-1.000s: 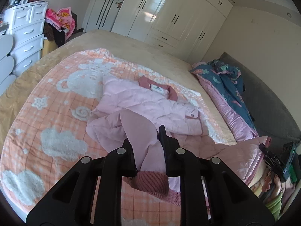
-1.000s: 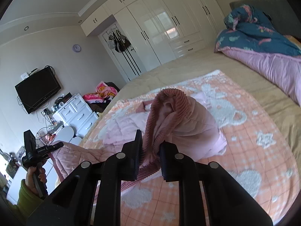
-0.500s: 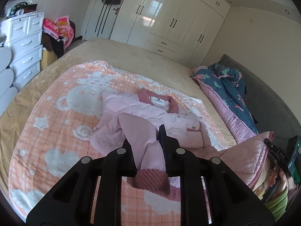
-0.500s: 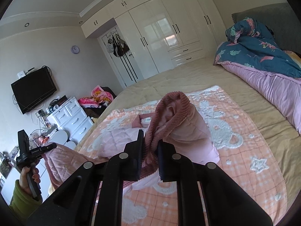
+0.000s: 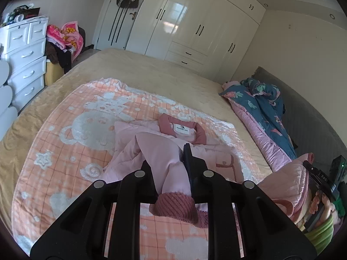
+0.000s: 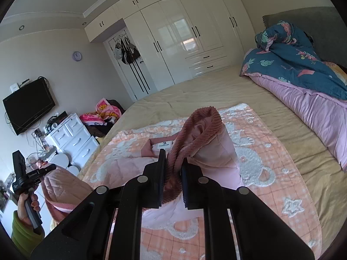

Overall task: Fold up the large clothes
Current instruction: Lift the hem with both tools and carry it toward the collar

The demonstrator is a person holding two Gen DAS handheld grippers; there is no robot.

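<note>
Both grippers are clamped on cloth: the left gripper [image 5: 168, 169] has its jaws pinched tight on a pale pink quilted sleeve [image 5: 161, 158], the dark rose ribbed knit cuff [image 5: 175, 204] hanging just behind the fingertips, and the right gripper [image 6: 172, 173] is closed on the other ribbed cuff [image 6: 195, 134], which stands up above its fingers like a little hood. The pale pink padded jacket [image 5: 208, 151] lies ahead of and below both sets of fingers, flat on the peach checked blanket with white bears [image 5: 65, 130], its long axis running away from the fingers toward the rose collar with a white label [image 5: 182, 127] at the far end. So each sleeve has to travel forward and inward across the body — I'd say neither hand is clearly nearer the collar. Room looks generous: bare blanket to either side of the jacket, tan bedspread [image 5: 151, 71] beyond, and the folded blue floral quilt [image 6: 292, 58] well off to the right of the right fingers. The risk — slack sleeve dragging the body askew.
</note>
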